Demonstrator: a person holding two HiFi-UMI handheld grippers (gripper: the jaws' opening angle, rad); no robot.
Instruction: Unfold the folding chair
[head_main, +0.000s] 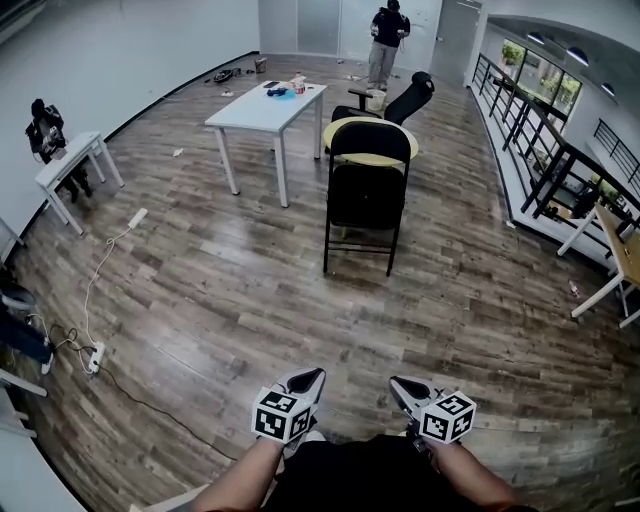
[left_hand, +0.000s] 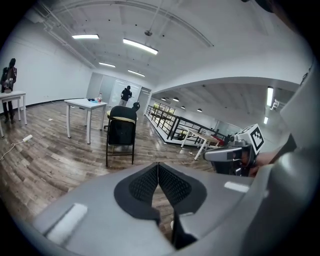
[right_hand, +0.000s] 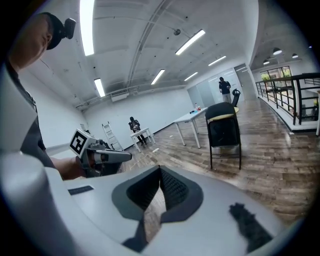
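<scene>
The black folding chair (head_main: 365, 195) stands upright and folded flat on the wood floor, a few steps ahead of me, with a yellow-edged round seat behind its backrest. The same chair shows in the left gripper view (left_hand: 121, 131) and the right gripper view (right_hand: 224, 131). My left gripper (head_main: 314, 377) and right gripper (head_main: 397, 383) are side by side low in the head view, both pointing toward the chair and well short of it. The jaws of the left gripper (left_hand: 158, 164) and the right gripper (right_hand: 160, 167) meet at their tips with nothing between them.
A black office chair (head_main: 405, 98) sits right behind the folding chair. A white table (head_main: 268, 105) stands to its left, a small white table (head_main: 70, 165) by the left wall. A power strip and cable (head_main: 95, 355) lie on the floor at left. A railing (head_main: 540, 150) runs along the right. One person (head_main: 385, 40) stands at the back, another (head_main: 45, 125) at left.
</scene>
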